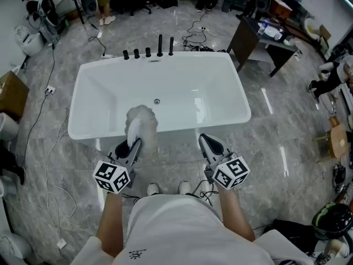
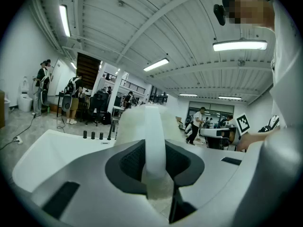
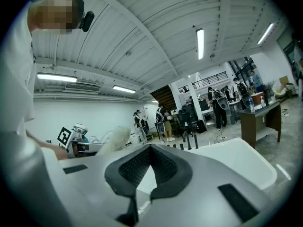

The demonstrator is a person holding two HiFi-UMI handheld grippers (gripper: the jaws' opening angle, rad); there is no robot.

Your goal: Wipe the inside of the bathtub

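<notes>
Since the cloth is only up over the near rim, I'd say wiping's barely begun. Left tongs pinch the cloth, right tongs beside them are pressed together, empty. Tub sits just ahead, whole inside left.

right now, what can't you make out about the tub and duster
- Whether the duster touches the bathtub: head view, its own fluff covers the contact.
- Near inner wall: head view, behind the rim.
- Tub floor: gripper views, blocked by left tool and right tool.
</notes>
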